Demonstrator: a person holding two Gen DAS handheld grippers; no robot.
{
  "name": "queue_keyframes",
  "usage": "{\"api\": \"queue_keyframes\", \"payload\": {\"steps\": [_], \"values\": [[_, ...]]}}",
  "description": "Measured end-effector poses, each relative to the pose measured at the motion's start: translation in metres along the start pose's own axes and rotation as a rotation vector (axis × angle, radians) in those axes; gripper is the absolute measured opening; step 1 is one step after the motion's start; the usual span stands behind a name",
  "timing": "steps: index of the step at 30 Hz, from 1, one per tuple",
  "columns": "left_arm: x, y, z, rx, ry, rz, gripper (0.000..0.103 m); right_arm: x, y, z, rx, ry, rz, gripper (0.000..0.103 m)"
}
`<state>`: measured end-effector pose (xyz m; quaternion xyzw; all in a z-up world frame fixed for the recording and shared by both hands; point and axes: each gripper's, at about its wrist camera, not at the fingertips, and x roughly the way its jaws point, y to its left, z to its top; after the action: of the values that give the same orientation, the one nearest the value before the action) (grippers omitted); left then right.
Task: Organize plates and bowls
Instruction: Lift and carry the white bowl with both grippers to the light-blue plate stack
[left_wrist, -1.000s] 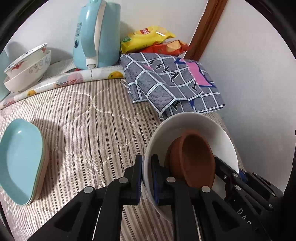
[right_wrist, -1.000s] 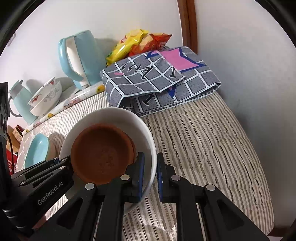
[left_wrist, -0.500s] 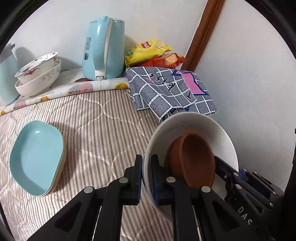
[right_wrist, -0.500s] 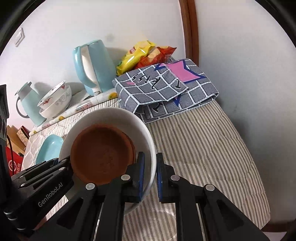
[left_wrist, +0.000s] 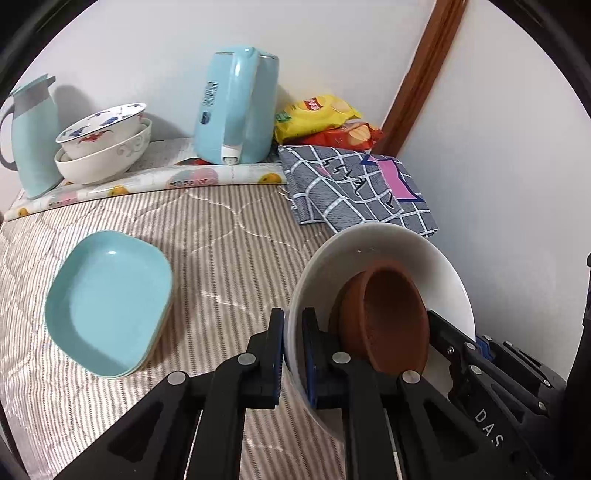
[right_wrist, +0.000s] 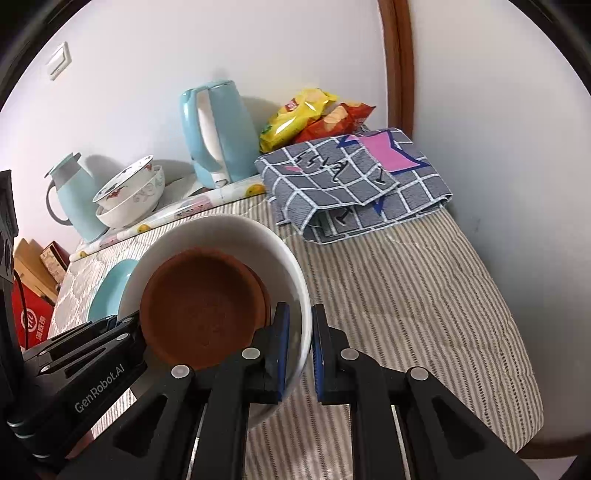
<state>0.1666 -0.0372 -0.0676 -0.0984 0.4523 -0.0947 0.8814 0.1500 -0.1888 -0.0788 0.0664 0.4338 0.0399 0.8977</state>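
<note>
Both your left claw (left_wrist: 293, 354) and right claw (right_wrist: 297, 354) are clamped on opposite rims of the white bowl (left_wrist: 388, 251), held above the bed (right_wrist: 406, 295). The brown bowl (right_wrist: 199, 306) sits loose inside; tilting risks it sliding out.

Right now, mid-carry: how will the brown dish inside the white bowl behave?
Brown dish sits loose and tilted in the white bowl, so it will likely slide. Only the bowl's rim is pinched, by both grippers. It looks like clay: probably brittle, possibly heavy.

Left tongs (left_wrist: 293, 354) and right tongs (right_wrist: 298, 354) both clamped, angled downward.
</note>
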Motion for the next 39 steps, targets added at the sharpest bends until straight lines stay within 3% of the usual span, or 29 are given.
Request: {"api": "queue_keyframes", "payload": {"steps": [39], "values": [[-0.023,0.144,0.018,-0.124,-0.032,0.09,0.01,0.043,0.141,0.007,-0.112,0.042,0.098,0.01]]}}
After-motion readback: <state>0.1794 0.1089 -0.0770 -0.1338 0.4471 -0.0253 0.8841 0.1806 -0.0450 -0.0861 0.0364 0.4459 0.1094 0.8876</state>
